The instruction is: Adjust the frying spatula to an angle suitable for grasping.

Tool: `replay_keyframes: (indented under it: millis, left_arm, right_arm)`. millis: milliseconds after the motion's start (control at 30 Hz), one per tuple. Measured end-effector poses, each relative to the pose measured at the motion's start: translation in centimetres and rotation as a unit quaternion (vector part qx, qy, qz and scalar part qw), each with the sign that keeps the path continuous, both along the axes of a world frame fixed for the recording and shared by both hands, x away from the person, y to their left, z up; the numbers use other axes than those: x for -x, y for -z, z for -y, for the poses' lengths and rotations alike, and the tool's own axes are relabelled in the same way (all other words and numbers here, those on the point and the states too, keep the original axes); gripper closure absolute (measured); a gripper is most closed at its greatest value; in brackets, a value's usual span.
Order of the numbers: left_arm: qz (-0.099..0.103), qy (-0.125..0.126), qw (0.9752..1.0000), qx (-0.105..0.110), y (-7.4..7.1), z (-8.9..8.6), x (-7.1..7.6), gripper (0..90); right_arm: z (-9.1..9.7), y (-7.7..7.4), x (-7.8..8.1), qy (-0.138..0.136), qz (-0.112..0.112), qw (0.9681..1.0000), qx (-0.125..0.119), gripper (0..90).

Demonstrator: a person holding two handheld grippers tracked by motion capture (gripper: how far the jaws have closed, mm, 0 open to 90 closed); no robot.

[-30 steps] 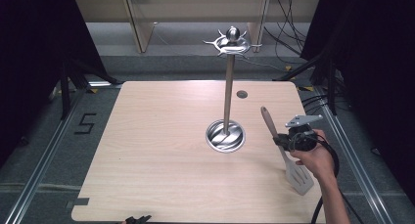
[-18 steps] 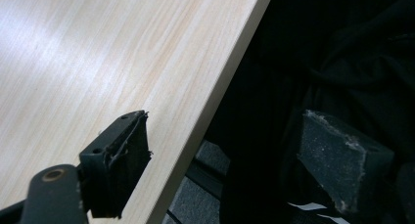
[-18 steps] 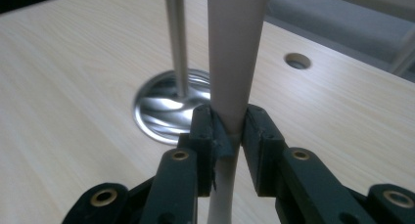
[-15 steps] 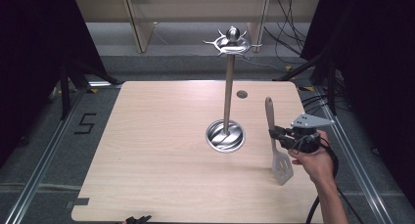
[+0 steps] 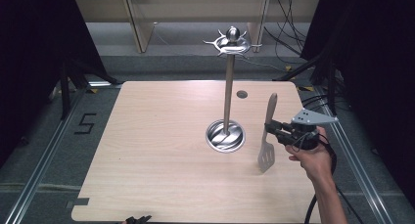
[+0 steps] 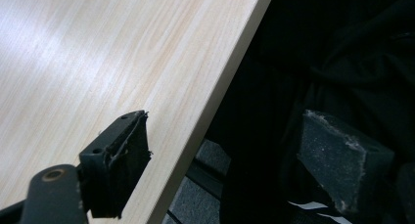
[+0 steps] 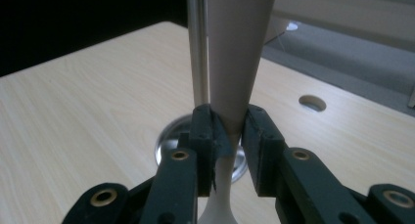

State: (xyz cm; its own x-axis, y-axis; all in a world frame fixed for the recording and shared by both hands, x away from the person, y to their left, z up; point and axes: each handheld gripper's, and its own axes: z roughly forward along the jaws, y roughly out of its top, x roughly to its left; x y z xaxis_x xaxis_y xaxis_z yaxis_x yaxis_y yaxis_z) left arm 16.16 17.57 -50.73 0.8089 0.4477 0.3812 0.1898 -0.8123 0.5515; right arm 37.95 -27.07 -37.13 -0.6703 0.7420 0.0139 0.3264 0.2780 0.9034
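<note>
Pale wood and grey plastic make up the spatula [image 5: 268, 136], which the right hand-held gripper [image 5: 272, 131] holds upright, handle up and slotted blade down, above the right part of the counter [image 5: 147, 150]. In the right gripper view the 2 black jaws are clamped on the neck of the spatula [image 7: 230, 111], where the wide handle narrows toward the blade. The blade's tip looks close to the counter or just off it; I cannot tell which.

The step in hand seems to be carrying the spatula to the steel utensil stand [image 5: 227, 101], whose pole rises from a round base just left of the tool and ends in a ring of hooks [image 5: 233, 42]. The next move calls for a high lift and a careful line-up, so that the handle's end meets 1 hook; whether the handle has a hole I cannot tell.

The left hand-held gripper [image 6: 220, 155] rests with its jaws apart and empty at the counter's near edge.
</note>
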Motion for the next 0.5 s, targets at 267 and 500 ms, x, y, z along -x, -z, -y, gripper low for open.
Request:
replay_keyframes:
  millis: [267,500]
  left_arm:
    - [-0.002,0.006,1.0000,0.003,0.0,0.0,0.0,18.1]
    - [0.006,0.004,1.0000,0.006,-0.2,0.0,0.1,18.2]
  right_arm:
    - [-2.1,-2.0,-0.4,-0.012,0.031,0.9994,-0.013,76.1]
    - [-3.6,-4.5,-0.8,-0.027,0.051,0.9983,-0.008,76.1]
